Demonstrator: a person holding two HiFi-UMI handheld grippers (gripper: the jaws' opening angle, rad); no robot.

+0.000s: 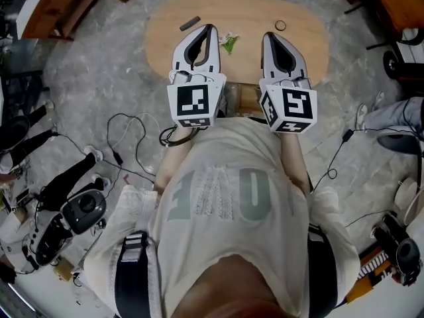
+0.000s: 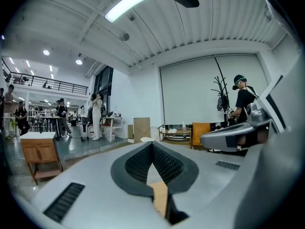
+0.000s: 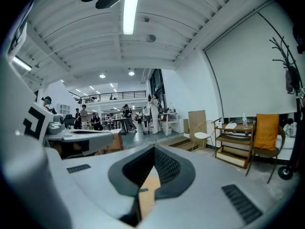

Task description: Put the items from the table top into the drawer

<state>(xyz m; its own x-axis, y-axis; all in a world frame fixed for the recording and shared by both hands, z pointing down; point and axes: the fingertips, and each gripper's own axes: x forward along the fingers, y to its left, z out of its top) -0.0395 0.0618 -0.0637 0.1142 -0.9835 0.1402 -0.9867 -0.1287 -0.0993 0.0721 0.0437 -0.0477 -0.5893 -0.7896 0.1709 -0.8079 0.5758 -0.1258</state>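
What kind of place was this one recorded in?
Probably a large open workshop or lab hall: a railed mezzanine, people at distant work tables, loose black cables across the grey floor.

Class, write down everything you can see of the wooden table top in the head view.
The table top is a rounded oval slab of light, plain wood, level above a grey mottled floor. Three small things rest on it: a slim dark bar at far left, a green-and-white scrap in the middle, a thin dark ring to the right. The left gripper and right gripper overlap its near edge in this view; whether they touch it cannot be told.
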